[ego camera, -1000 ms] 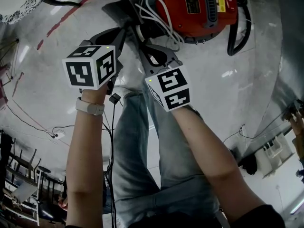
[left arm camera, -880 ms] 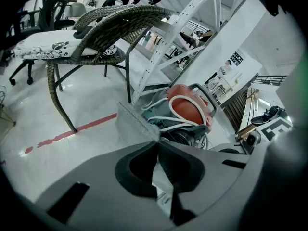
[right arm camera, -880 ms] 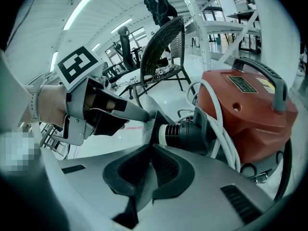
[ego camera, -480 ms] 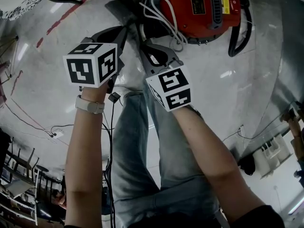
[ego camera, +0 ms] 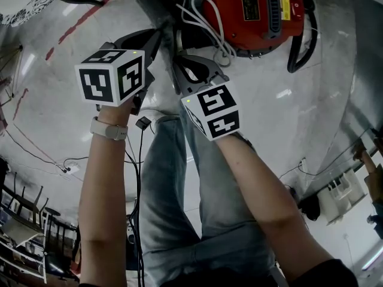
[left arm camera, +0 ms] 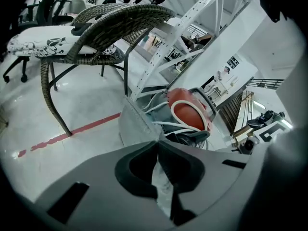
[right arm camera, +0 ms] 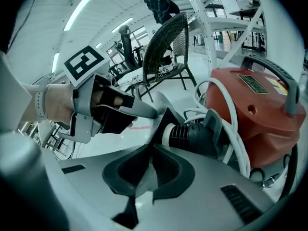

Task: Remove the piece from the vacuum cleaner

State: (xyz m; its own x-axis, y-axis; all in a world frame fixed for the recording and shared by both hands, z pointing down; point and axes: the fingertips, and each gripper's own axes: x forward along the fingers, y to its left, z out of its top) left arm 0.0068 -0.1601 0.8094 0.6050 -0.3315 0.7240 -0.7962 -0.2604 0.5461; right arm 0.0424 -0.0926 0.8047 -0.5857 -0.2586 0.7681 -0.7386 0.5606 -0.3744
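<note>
A red vacuum cleaner (ego camera: pixel 251 14) lies on the floor with a white cord (ego camera: pixel 203 17) coiled on it. A flat grey nozzle piece (ego camera: pixel 157 8) sticks out from its black ribbed hose cuff (right arm camera: pixel 192 136). My left gripper (ego camera: pixel 160 36) is shut on the edge of this piece (left arm camera: pixel 137 124), its jaws meeting at the tip (left arm camera: pixel 158 143). My right gripper (ego camera: pixel 178 58) is just right of it, nearer the cuff. Its jaws (right arm camera: pixel 152 147) are closed with the grey piece's (right arm camera: pixel 161 112) lower edge between the pads. The left gripper (right arm camera: pixel 151 113) also shows in the right gripper view.
A wicker chair (left arm camera: pixel 106 23) stands beyond the vacuum, and a red line (left arm camera: pixel 72 134) crosses the pale floor. A black hose (ego camera: pixel 299 40) loops at the vacuum's right side. The person's jeans-clad legs (ego camera: pixel 179 178) are below the grippers, with a thin cable (ego camera: pixel 139 160) beside them.
The left gripper has edged slightly left and up. The right gripper and the vacuum cleaner have hardly moved.
</note>
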